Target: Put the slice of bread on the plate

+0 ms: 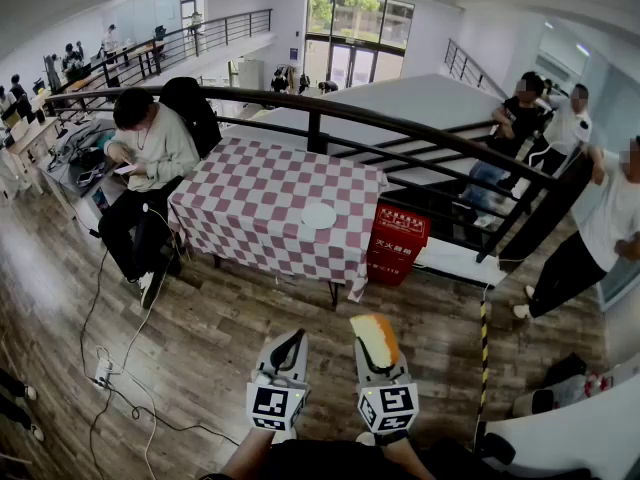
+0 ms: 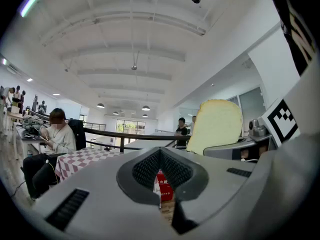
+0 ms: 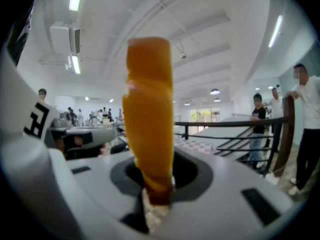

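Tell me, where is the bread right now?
The bread stands upright, clamped in the right gripper, low in the head view, well short of the plate on the checkered table.

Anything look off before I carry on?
Nothing stands out. The bread slice stands upright, clamped in the right gripper; the plate sits empty on the checkered table ahead.

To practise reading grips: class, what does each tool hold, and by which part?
The right tool grips the slice of bread by its crust edge at one end, with the rest sticking out ahead. The left tool holds nothing.
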Tool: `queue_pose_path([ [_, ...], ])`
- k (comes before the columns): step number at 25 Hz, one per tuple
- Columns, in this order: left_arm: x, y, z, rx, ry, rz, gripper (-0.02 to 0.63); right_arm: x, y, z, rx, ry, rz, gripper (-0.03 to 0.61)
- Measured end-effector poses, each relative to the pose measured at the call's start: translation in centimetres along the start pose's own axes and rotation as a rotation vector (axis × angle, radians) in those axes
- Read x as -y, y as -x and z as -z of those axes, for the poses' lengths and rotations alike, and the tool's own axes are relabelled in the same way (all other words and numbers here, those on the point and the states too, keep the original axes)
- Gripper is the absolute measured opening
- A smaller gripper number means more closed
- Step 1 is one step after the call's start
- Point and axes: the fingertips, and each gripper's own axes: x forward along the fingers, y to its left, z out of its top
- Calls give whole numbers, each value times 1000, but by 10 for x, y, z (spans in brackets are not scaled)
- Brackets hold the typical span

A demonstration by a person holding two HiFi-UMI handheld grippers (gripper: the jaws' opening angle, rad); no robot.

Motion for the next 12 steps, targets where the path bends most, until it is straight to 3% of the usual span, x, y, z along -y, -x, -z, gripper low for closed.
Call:
queue_pose_path([
  [6,-47,19,3,32,-7,-29,18,-35,-24,9,-3,-7,8,92],
  [12,-80,25,11,26,21,-63,18,-65,-48,25,-52,-6,-44,94],
])
